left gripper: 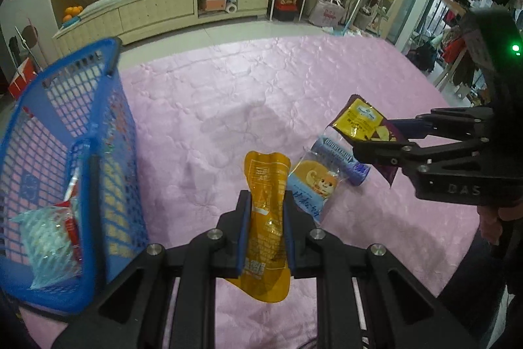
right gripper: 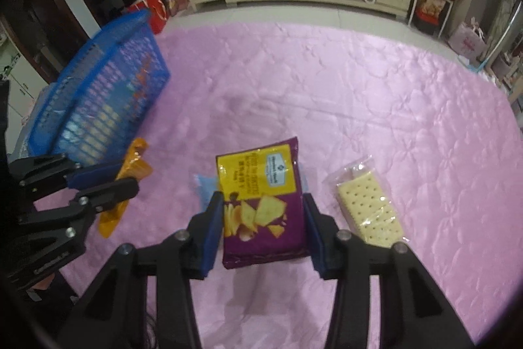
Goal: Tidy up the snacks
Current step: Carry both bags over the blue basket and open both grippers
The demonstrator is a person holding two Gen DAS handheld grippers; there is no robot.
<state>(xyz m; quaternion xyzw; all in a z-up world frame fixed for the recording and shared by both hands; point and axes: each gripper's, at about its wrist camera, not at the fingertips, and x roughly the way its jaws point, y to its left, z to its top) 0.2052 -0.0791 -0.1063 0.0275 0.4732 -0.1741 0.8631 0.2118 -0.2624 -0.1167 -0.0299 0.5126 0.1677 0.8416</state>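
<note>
Both fingers pairs gripping: left gripper [left gripper: 265, 211] pinches orange pouch [left gripper: 266, 228]; right gripper [right gripper: 261, 218] apparently clamps purple chip bag [right gripper: 261, 201].

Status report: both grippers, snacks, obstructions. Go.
Left gripper shut on orange pouch. Right gripper shut on purple chip bag. Blue basket left, path unobstructed.

right tongs [left gripper: 362, 141] body: "DAS" | snack packets: print seemingly too blurred
</note>
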